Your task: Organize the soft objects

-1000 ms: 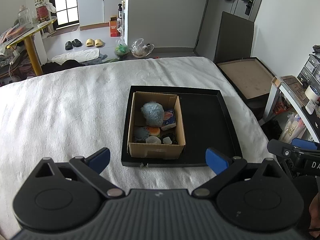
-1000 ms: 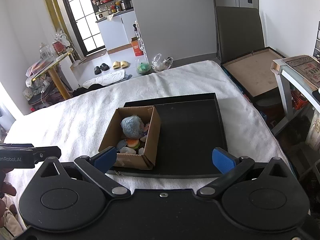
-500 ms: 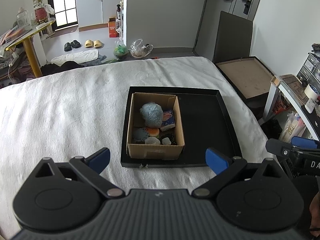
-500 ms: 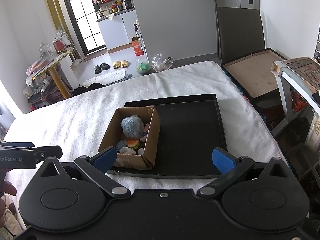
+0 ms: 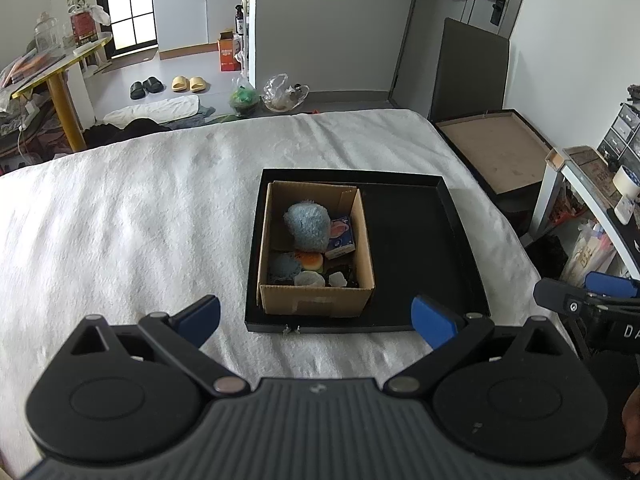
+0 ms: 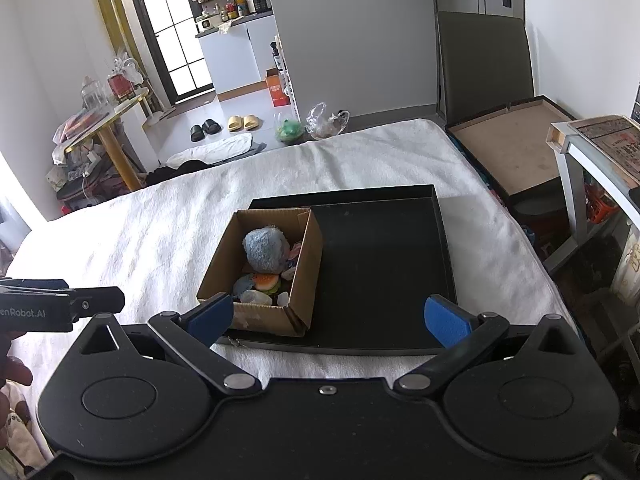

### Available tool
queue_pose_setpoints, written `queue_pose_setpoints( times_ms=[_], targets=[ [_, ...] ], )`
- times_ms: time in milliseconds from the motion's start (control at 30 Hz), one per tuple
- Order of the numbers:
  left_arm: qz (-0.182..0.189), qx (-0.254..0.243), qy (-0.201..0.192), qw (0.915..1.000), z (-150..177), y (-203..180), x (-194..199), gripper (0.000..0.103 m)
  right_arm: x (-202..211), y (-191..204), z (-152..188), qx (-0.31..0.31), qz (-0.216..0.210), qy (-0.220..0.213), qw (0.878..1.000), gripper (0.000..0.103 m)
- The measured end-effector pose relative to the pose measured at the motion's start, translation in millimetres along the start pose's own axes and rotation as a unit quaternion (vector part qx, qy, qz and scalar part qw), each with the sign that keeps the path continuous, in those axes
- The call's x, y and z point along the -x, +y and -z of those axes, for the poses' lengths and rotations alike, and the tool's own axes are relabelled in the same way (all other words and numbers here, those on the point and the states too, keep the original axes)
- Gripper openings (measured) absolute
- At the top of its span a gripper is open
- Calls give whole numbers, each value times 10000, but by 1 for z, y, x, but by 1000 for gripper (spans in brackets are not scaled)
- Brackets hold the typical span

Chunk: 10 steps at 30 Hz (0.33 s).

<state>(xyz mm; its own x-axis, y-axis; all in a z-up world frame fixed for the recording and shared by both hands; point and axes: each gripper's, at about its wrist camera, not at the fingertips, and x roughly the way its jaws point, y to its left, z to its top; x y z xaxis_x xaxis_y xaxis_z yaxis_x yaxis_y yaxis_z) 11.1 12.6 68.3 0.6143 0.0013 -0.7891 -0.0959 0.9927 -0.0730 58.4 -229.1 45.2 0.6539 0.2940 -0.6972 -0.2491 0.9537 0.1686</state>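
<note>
A cardboard box (image 5: 316,256) sits in the left half of a black tray (image 5: 420,256), its left and near walls close against the tray's rim. Inside, a fuzzy blue ball (image 5: 307,226) fills the far part of the box. At its 3 o'clock a small printed carton (image 5: 341,238) leans against the right wall. Toward 6 o'clock from the ball lie a burger toy (image 5: 309,261) and, touching it on the left, a blue-grey pad (image 5: 283,266). Two pale translucent pieces (image 5: 309,279) rest against the near wall. The right half of the tray is bare.

The tray lies on a bed covered by a white towel (image 5: 140,220), near the bed's right edge.

The left gripper (image 5: 316,316) hovers above the towel at the tray's 6 o'clock, its blue fingers (image 5: 200,314) spread wide with nothing between them. The right gripper (image 6: 327,316) hangs over the tray's near rim, a little toward 5 o'clock of the box, fingers (image 6: 446,320) likewise wide apart and empty; in its view the left finger overlaps the box's near corner. Each gripper shows at the edge of the other's view, and part of a hand (image 6: 12,364) shows at the left edge of the right view.

Past the bed at 2 o'clock a shallow brown-lined box (image 5: 496,152) rests against a dark panel (image 5: 470,68). At 11 o'clock, slippers (image 5: 168,84) sit on the floor.
</note>
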Motion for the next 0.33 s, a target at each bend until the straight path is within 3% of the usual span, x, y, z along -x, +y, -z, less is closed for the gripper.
queue_pose_setpoints(
  times_ms=[333],
  targets=[
    [-65,-64,-90,9999,-1,-4,-2,101,-4,0,2,-12,27,30,10000,103]
  ],
)
